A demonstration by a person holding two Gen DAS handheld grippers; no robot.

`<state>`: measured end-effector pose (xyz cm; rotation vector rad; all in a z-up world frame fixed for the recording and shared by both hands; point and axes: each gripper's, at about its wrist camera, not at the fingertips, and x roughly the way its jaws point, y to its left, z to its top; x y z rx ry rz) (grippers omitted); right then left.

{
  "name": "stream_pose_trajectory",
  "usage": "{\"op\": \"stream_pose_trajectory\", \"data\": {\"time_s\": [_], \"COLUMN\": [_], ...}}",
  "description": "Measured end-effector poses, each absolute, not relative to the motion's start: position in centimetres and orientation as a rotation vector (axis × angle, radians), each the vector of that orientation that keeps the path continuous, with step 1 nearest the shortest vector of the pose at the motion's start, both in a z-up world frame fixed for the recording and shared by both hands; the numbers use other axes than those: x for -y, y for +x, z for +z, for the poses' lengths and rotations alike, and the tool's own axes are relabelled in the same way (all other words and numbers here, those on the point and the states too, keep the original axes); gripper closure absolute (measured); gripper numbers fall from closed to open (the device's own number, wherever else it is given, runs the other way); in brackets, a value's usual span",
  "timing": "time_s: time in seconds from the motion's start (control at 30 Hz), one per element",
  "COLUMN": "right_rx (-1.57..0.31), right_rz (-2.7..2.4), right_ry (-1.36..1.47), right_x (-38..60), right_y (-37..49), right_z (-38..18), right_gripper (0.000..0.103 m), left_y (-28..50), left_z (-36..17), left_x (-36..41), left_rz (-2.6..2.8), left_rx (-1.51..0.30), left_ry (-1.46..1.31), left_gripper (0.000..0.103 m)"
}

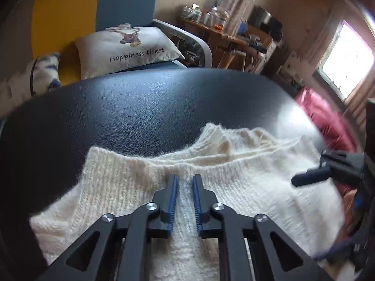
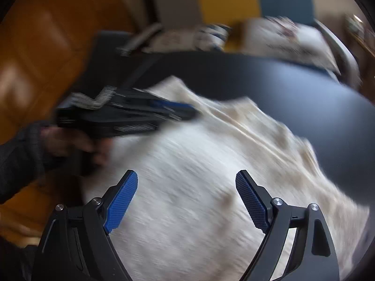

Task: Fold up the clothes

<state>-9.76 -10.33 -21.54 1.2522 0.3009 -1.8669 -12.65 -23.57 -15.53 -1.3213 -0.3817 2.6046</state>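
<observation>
R wrist view is motion-smeared: knit texture and room behind hard to read. Cream sweater [image 1: 187, 187] lies on the black leather top [image 1: 140, 107], neck side toward far edge; its near part is cut off by the frame. Left gripper [image 1: 185, 180] has its fingers nearly together w/ a narrow strip of knit between the blue pads; whether they pinch it, can't tell. Right gripper [image 2: 186, 175] is spread wide above the sweater, nothing betw. fingers. Only L view shows the pillow [image 1: 126, 49] lettered "Happiness ticket". Only R view shows the hand [image 2: 70, 142] on the left gripper's handle.
</observation>
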Motion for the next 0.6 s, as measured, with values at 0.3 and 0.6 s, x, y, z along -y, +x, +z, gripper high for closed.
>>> {"op": "stream_pose_trajectory", "data": {"time_s": [0.3, 0.6], "right_rx": [-0.258, -0.118], "right_rz": [-1.869, -1.644], "right_ry": [1.272, 1.224], "right_x": [12.3, 12.0], "right_y": [-10.8, -5.8], "right_z": [-22.6, -19.5], "right_gripper": [0.014, 0.013], "left_y": [-5.0, 6.2], "left_z": [-12.8, -15.3], "left_x": [31.9, 38.4], "left_rz": [2.782, 2.62], "left_rx": [0.474, 0.692], "left_ry": [-1.254, -1.177], "left_gripper": [0.089, 0.085]}}
